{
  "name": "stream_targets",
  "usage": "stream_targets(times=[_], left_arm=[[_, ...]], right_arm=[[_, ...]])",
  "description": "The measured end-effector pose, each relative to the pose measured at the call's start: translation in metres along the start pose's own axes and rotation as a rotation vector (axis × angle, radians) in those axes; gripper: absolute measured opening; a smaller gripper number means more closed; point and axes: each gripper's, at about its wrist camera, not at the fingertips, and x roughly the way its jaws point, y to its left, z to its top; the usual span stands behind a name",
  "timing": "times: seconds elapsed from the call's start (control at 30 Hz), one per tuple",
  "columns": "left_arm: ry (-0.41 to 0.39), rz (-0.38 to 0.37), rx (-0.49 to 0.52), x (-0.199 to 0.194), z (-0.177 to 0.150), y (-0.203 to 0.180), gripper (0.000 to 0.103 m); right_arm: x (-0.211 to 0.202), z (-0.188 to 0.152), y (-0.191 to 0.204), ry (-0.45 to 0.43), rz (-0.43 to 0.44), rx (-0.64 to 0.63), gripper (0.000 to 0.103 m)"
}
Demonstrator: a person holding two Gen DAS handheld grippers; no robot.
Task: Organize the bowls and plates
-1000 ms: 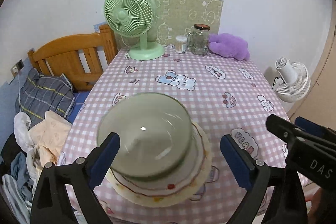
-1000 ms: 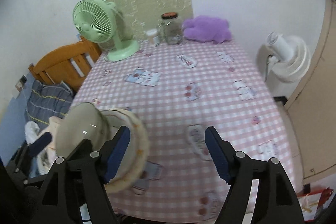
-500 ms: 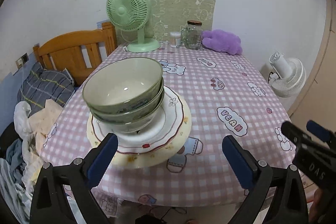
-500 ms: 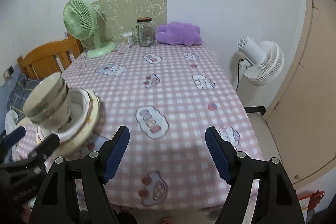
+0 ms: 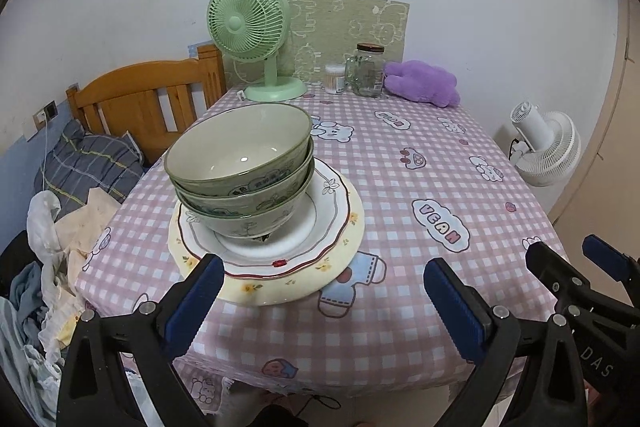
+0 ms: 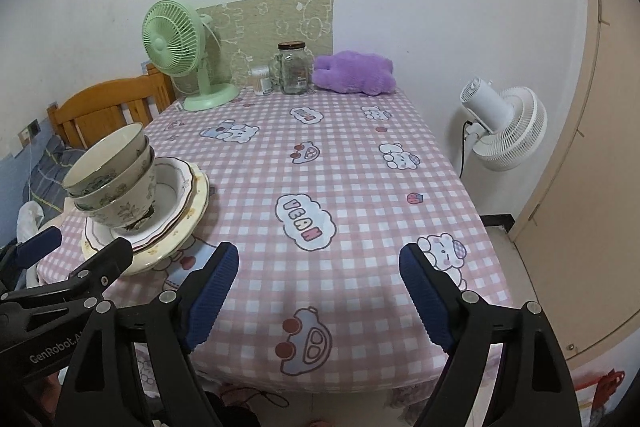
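Note:
Three green bowls (image 5: 240, 163) are nested in a stack on a white plate with a red rim (image 5: 320, 223), which lies on a larger cream plate (image 5: 344, 247), near the table's front left corner. The stack also shows in the right wrist view (image 6: 116, 183). My left gripper (image 5: 320, 303) is open and empty, just in front of the plates. My right gripper (image 6: 320, 291) is open and empty, over the table's front edge to the right of the stack.
The pink checked tablecloth (image 5: 420, 195) covers the table. At the back stand a green fan (image 5: 252, 27), a glass jar (image 5: 366, 71), a small cotton-swab tub (image 5: 334, 79) and a purple plush (image 5: 424, 83). A wooden bed headboard (image 5: 140, 99) and clothes are left; a white fan (image 6: 504, 123) right.
Both grippers have pulled back and lower from the stack. The view has gone from above the top bowl to a side view from the table's front edge. The dishes have stayed put.

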Motion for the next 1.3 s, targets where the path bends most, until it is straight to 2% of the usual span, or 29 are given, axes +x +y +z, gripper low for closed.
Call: stream_targets(times=[0.4,0.87,1.3], left_arm=[[-0.024,0.02,0.004,-0.004,0.003,0.008,0.101],[0.0,0.039,0.002,0.005,0.004,0.01,0.103],[-0.003,0.028,0.013,0.004,0.004,0.006,0.103]], right_arm=[[0.0,0.004,0.01,-0.014,0.002,-0.001,0.085],[0.006,0.006,0.008,-0.003,0.0,0.013,0.085],[0.01,0.006,0.007,0.005,0.001,0.014,0.085]])
